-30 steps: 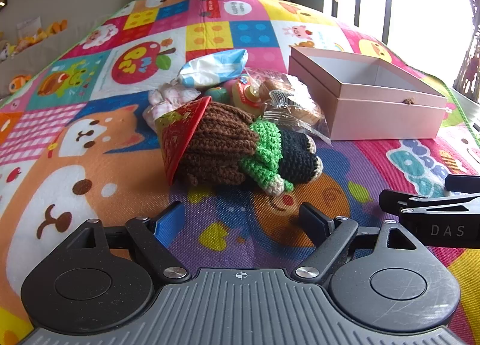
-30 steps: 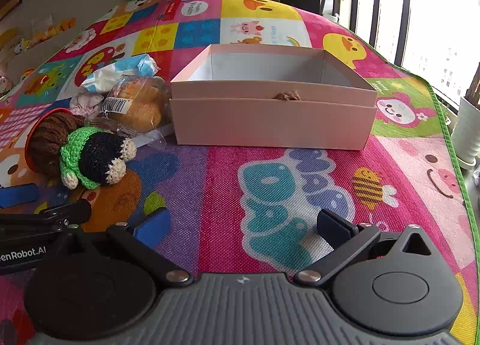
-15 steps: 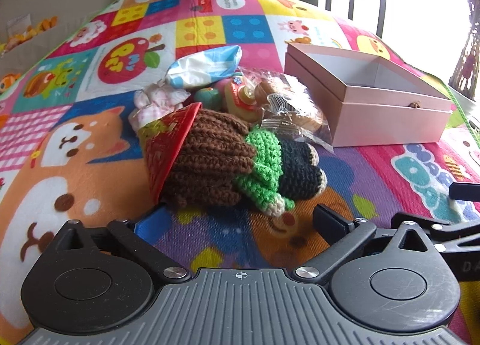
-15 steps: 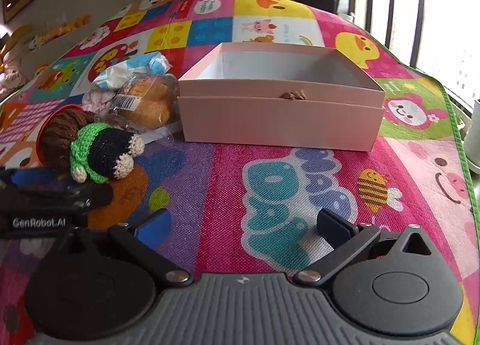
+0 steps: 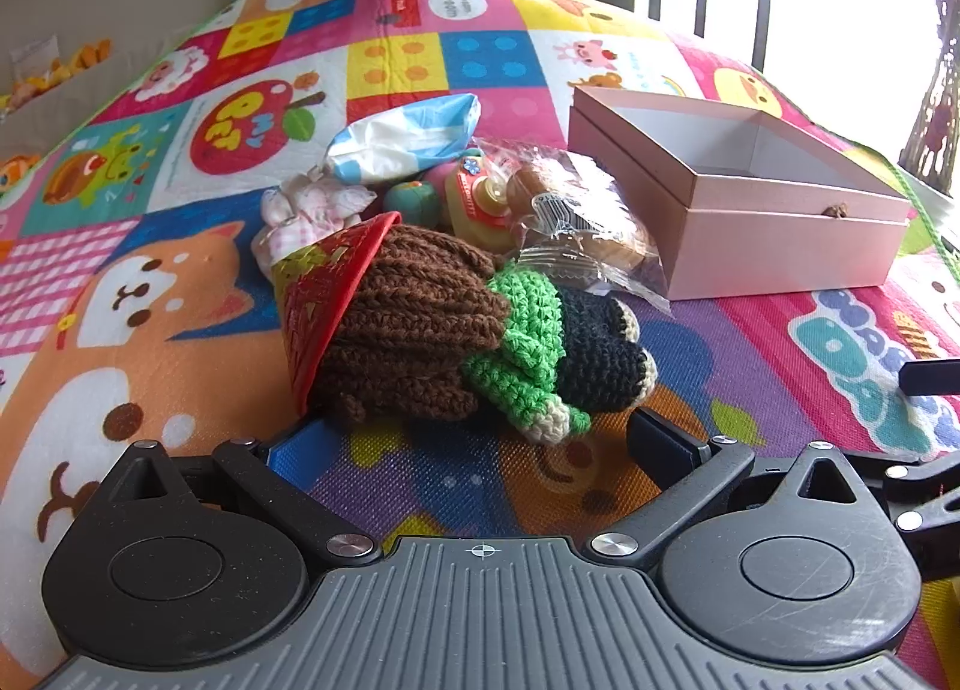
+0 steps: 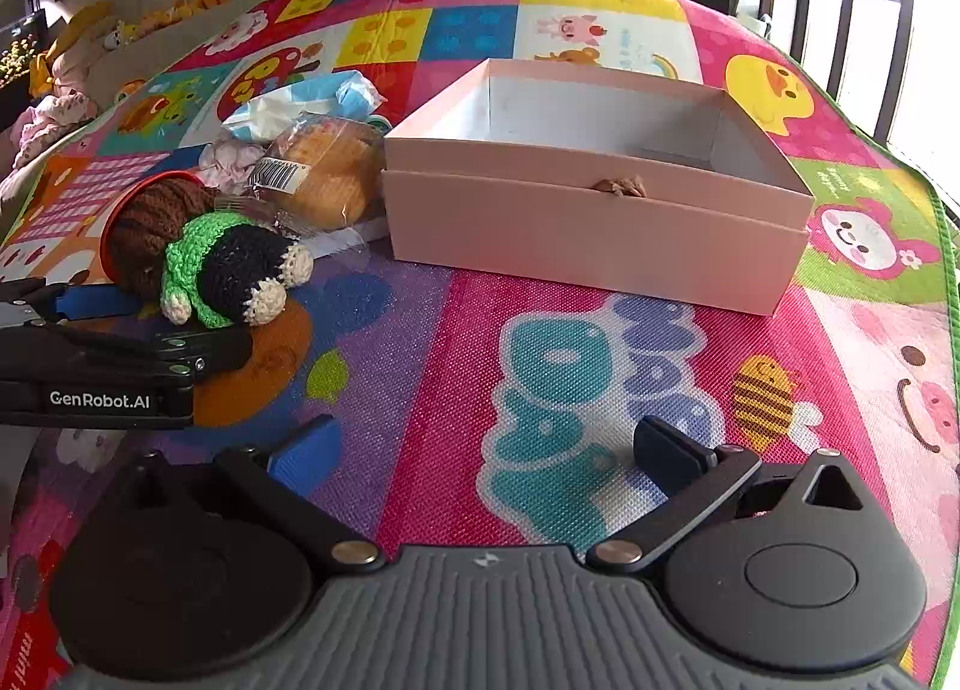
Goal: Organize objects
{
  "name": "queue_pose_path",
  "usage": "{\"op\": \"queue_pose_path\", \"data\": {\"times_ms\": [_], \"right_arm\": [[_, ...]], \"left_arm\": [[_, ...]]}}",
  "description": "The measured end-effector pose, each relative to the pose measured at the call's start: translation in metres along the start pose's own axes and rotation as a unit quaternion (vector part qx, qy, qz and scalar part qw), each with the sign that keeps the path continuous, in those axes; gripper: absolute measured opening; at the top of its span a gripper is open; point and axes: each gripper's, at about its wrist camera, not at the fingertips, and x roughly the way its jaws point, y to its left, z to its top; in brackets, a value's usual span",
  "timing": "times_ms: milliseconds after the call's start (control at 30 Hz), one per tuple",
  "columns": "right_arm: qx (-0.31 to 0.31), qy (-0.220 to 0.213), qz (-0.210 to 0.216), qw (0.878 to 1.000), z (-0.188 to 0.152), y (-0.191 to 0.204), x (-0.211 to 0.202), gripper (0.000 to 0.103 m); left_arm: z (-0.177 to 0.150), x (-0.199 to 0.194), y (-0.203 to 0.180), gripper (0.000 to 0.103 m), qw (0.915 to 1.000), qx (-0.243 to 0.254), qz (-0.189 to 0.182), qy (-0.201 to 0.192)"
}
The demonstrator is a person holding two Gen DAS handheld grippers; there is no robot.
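Observation:
A crocheted doll [image 5: 456, 348] with brown hair, a green scarf and a red hat lies on the play mat, just beyond my open left gripper [image 5: 480, 444]. It also shows in the right wrist view [image 6: 204, 252]. An open pink box [image 5: 744, 192] stands to its right and also shows ahead in the right wrist view [image 6: 588, 198]. My right gripper [image 6: 486, 450] is open and empty over the mat, short of the box. The left gripper [image 6: 108, 324] also shows in the right wrist view, next to the doll.
Behind the doll lie a wrapped bun [image 5: 582, 216], a blue-white packet [image 5: 408, 138], a pink cloth bundle [image 5: 306, 210], a small toy camera [image 5: 474, 198] and a green ball [image 5: 414, 201]. The colourful play mat [image 6: 570, 378] covers the surface. A window is at the right.
My left gripper has moved forward to the doll, whose near edge now sits between the fingertips. My right gripper has edged closer to the box.

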Motion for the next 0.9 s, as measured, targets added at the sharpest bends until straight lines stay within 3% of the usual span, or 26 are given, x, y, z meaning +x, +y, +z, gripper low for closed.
{"op": "queue_pose_path", "data": {"times_ms": [100,167,233,333,433,567,667,733,833,900], "right_arm": [[-0.007,0.002,0.001,1.000,0.001,0.001,0.002,0.103],[-0.010,0.002,0.004,1.000,0.001,0.000,0.002,0.103],[-0.009,-0.002,0.005,1.000,0.000,0.000,0.002,0.103],[-0.009,-0.007,0.005,1.000,-0.001,0.000,0.001,0.103],[-0.008,-0.009,0.003,1.000,-0.002,0.001,0.000,0.103],[-0.013,-0.013,0.001,1.000,-0.004,0.003,-0.002,0.103],[-0.022,-0.013,0.012,1.000,-0.003,0.003,-0.003,0.103],[-0.027,-0.038,0.019,0.999,0.001,-0.002,-0.011,0.103],[-0.006,-0.106,-0.026,0.994,0.021,-0.026,-0.029,0.103],[0.032,-0.129,-0.063,0.989,0.046,-0.052,-0.032,0.103]], "left_arm": [[0.000,-0.003,0.004,0.103,0.9999,-0.012,-0.005,-0.003],[-0.002,-0.009,0.007,0.103,0.9992,-0.036,0.016,0.004],[-0.005,-0.024,0.014,0.103,0.9964,-0.084,-0.012,0.006],[-0.006,-0.040,0.027,0.103,0.9776,-0.194,-0.082,-0.005],[0.008,-0.027,0.030,0.103,0.9683,-0.237,-0.079,-0.006],[0.033,0.010,0.035,0.103,0.9665,-0.252,-0.046,0.001],[0.048,0.025,0.043,0.100,0.9667,-0.250,-0.053,-0.011],[0.049,0.029,0.053,0.084,0.9658,-0.251,-0.065,-0.014],[0.044,0.030,0.069,0.080,0.9654,-0.244,-0.090,-0.019],[0.039,0.024,0.075,0.079,0.9682,-0.229,-0.097,-0.024]]}}
